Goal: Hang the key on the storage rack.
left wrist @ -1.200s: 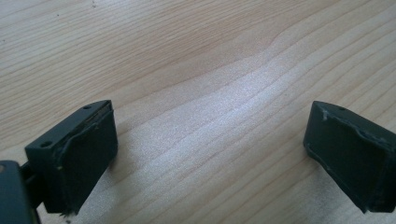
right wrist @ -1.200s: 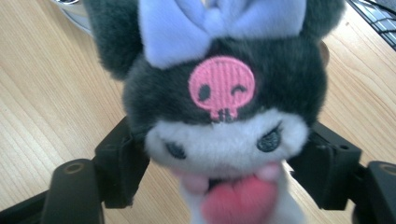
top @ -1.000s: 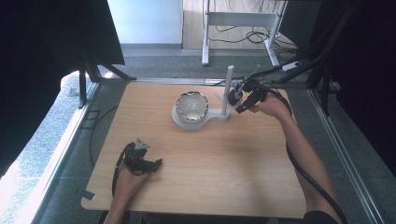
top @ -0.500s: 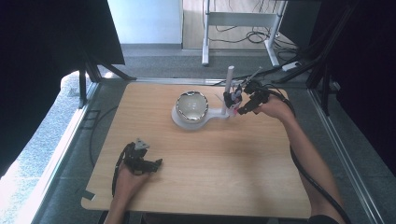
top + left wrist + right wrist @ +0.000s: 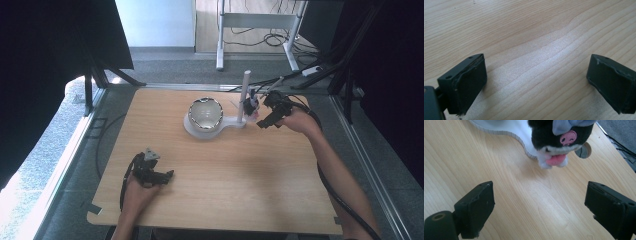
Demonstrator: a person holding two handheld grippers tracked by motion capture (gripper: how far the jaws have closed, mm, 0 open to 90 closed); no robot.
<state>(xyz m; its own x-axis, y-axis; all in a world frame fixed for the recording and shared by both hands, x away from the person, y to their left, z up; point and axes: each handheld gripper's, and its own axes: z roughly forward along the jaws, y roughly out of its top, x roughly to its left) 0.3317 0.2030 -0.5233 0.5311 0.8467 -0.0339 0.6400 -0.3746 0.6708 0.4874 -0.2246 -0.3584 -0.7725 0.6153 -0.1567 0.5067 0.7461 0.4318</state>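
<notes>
A small black-and-white plush toy (image 5: 559, 142) with a pink tongue and a pink badge stands at the foot of a white post (image 5: 244, 95). The post rises from a white base plate (image 5: 231, 122) that carries a shiny metal bowl (image 5: 205, 113). In the high view the toy (image 5: 251, 106) sits just right of the post. My right gripper (image 5: 540, 195) is open a short way in front of the toy, with bare wood between its jaws; the high view shows it (image 5: 265, 119) right of the post. My left gripper (image 5: 534, 72) is open over bare wood near the table's front left (image 5: 156, 175).
The wooden table (image 5: 225, 175) has a round cable hole (image 5: 584, 150) just behind the toy. Cables trail from both grippers. A white frame (image 5: 255, 20) stands on the floor beyond the table's far edge, and dark panels flank both sides.
My right gripper has drawn back a little from the post toward the near side. The left gripper and the bowl stay where they were.
</notes>
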